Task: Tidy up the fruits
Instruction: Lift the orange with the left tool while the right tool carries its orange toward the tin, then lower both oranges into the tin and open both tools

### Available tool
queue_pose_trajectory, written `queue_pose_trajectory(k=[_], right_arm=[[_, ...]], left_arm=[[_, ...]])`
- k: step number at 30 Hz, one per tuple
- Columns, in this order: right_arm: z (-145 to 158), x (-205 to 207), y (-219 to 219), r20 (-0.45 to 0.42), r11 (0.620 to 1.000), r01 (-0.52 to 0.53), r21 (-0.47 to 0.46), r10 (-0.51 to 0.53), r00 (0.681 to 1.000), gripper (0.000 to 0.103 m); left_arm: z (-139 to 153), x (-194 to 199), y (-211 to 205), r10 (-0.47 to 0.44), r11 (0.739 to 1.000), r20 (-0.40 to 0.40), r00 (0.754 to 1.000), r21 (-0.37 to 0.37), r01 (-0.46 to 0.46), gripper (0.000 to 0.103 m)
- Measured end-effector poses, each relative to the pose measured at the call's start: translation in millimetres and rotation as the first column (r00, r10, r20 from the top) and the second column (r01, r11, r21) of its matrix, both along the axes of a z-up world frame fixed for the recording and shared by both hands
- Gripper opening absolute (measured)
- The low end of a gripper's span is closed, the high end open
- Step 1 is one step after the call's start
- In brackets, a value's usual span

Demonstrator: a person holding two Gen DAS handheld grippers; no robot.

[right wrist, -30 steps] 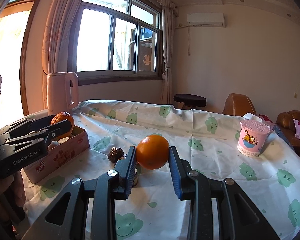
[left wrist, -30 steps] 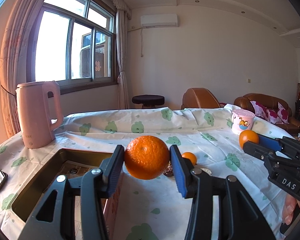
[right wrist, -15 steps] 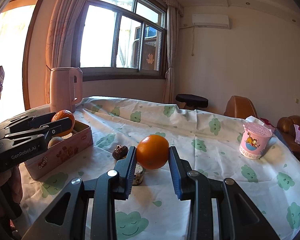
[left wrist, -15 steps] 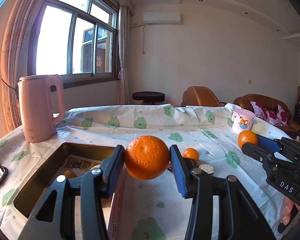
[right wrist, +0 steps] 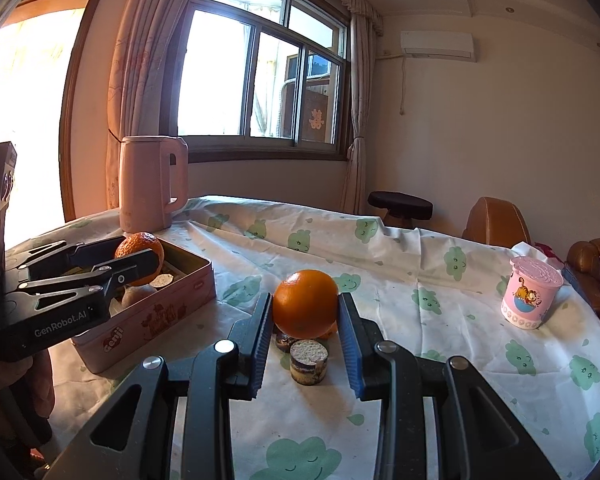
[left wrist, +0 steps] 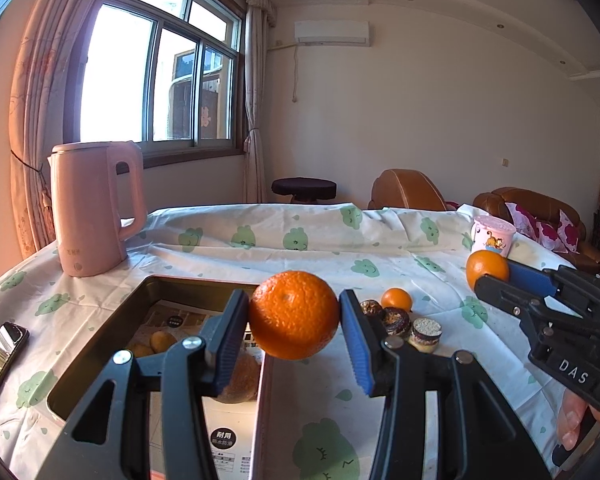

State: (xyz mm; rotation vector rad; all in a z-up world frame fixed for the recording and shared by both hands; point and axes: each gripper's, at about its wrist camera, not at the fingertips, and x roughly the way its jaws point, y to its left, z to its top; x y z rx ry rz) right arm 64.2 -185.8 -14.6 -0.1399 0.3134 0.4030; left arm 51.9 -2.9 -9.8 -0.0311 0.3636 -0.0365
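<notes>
Left gripper [left wrist: 294, 316]: clamped on a large orange [left wrist: 294, 314], blue pads pressed to both its sides, held above the near right edge of the tin [left wrist: 100, 336].
Right gripper [right wrist: 305, 320]: closed on a smaller orange [right wrist: 305, 304], lifted clear of the surface [right wrist: 440, 320], just above the small items.
Tin: open pink box on the left of the surface, paper lining and a few pieces of fruit visible inside.
Small items: a little orange [left wrist: 397, 299], a dark round fruit [left wrist: 396, 320] and a short jar [left wrist: 426, 334] clustered together right of the tin.
Kettle [left wrist: 94, 208]: pink, upright at the far left corner.
Cup [right wrist: 531, 298]: pink, cartoon print, standing apart at the far right.
Phone [left wrist: 0, 354]: flat at the left edge.
Change since a second ago: both grips unchanged; tin now fuller in the left view, its contents showing; right view nearer the tin, jar now directly below the held orange.
</notes>
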Motion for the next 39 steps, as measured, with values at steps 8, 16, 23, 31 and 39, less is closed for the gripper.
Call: queue_pose_trajectory(k=[8,16,23,31,39], right_arm=[[5,-1,30,0.003,0.998,-0.057,-0.011,0.057,0.998,0.034],[11,-1,56,0.006,0.994,-0.105,-0.014,0.105,0.994,0.034],[16,1,77,0.005,0.989,-0.149,-0.019,0.149,0.989,0.034],[21,3,100,0.006,0.980,-0.197,-0.015,0.197,0.980,0.034],[16,3,121,-0.013,0.972,-0.236,-0.014,0.236,0.972,0.034]], left_arm=[[-1,-4,20,0.035,0.999,-0.015,0.999,0.002,-0.035,0.049],[0,-6,37,0.063,0.998,-0.024,0.998,0.002,-0.063,0.049],[1,-5,62,0.117,0.993,-0.039,0.992,0.003,-0.117,0.049],[-3,-2,91,0.181,0.983,-0.072,0.981,-0.007,-0.182,0.049],[-8,-2,101,0.206,0.978,-0.099,0.974,-0.002,-0.207,0.049]])
